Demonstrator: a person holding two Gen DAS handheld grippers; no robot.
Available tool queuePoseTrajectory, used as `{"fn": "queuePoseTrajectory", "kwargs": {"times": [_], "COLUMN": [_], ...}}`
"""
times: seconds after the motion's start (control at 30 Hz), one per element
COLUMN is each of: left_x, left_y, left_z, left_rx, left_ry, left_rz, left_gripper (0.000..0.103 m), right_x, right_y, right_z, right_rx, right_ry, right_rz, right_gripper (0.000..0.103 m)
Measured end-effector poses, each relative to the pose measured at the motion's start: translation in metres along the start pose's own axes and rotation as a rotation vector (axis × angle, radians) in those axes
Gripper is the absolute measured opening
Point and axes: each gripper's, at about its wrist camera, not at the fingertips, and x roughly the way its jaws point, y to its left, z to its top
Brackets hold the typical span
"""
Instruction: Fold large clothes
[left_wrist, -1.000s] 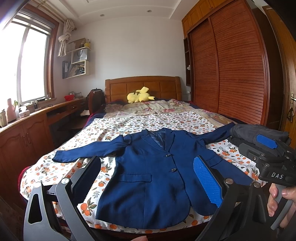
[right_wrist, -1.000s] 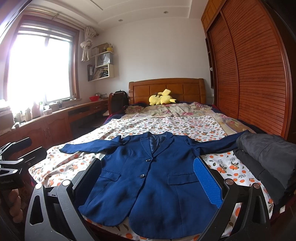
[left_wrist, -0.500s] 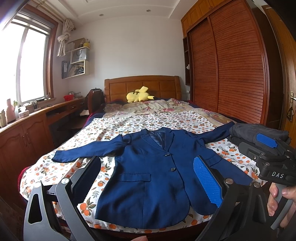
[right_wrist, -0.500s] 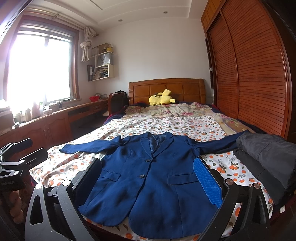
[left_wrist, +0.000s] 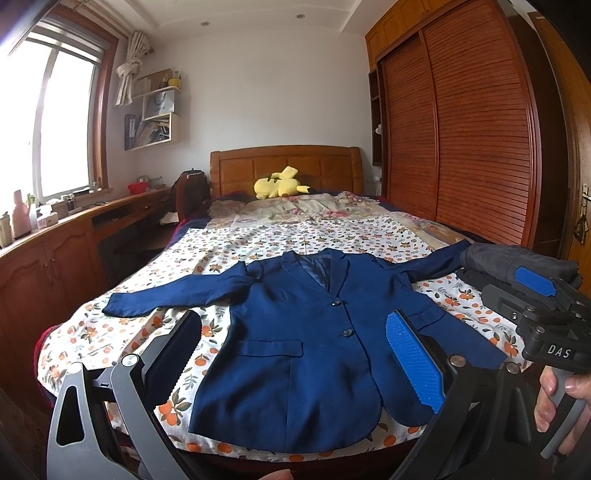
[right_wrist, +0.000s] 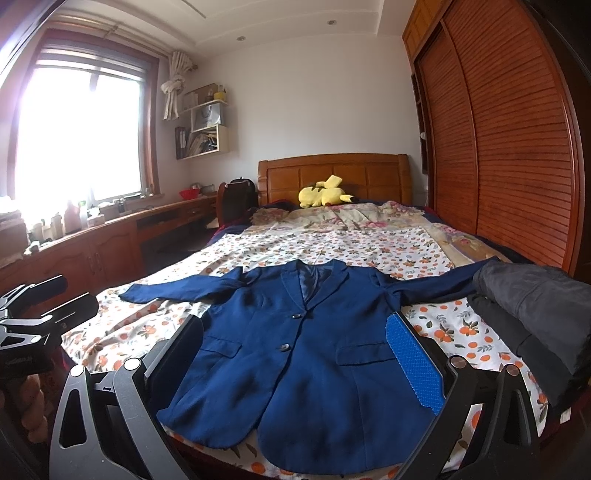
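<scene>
Left wrist view, jaws: the left gripper (left_wrist: 299, 354) is held wide open, nothing between its fingers; the hem of the blazer is framed in the gap.
Right wrist view, jaws: the right gripper (right_wrist: 295, 358) is likewise spread wide and empty, above the lower front of the garment.
Garment: a navy blazer (left_wrist: 295, 343) is laid face up and buttoned in the lower centre of both views, collar toward the headboard, sleeves spread to either side, hem near the foot edge of the bed.
Sleeves: one sleeve (right_wrist: 177, 291) is stretched toward the left of the frame; the other runs right, its cuff touching or tucked under a pile of dark folded clothes (right_wrist: 532, 314).
Surface: a flower-and-orange print bedsheet (left_wrist: 280, 240) lies beneath.
Handling, as judged: the cloth is expected to be soft and drapey but fairly heavy, with stiffer shoulders and lapels; slipping on the sheet is likely.
Grasp, as judged: a shoulder seam and the cuff of the same sleeve would be taken, pinching all layers.
Background: a yellow plush toy (left_wrist: 280, 183) rests by the headboard.
</scene>
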Motion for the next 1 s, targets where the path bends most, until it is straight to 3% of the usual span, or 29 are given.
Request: {"fn": "queuePoseTrajectory", "kwargs": {"times": [0.4, 1.0], "left_x": [0.024, 0.090], "left_y": [0.029, 0.088], "left_z": [-0.014, -0.044], "left_rx": [-0.023, -0.072], "left_ry": [0.061, 0.148], "left_rz": [0.044, 0.134], "left_gripper": [0.101, 0.101], "right_x": [0.016, 0.090], "right_y": [0.009, 0.029], "right_z": [-0.010, -0.030], "right_rx": [-0.015, -0.084], "right_ry": [0.023, 0.075], "right_rz": [0.019, 0.096], "right_gripper": [0.096, 0.096]}}
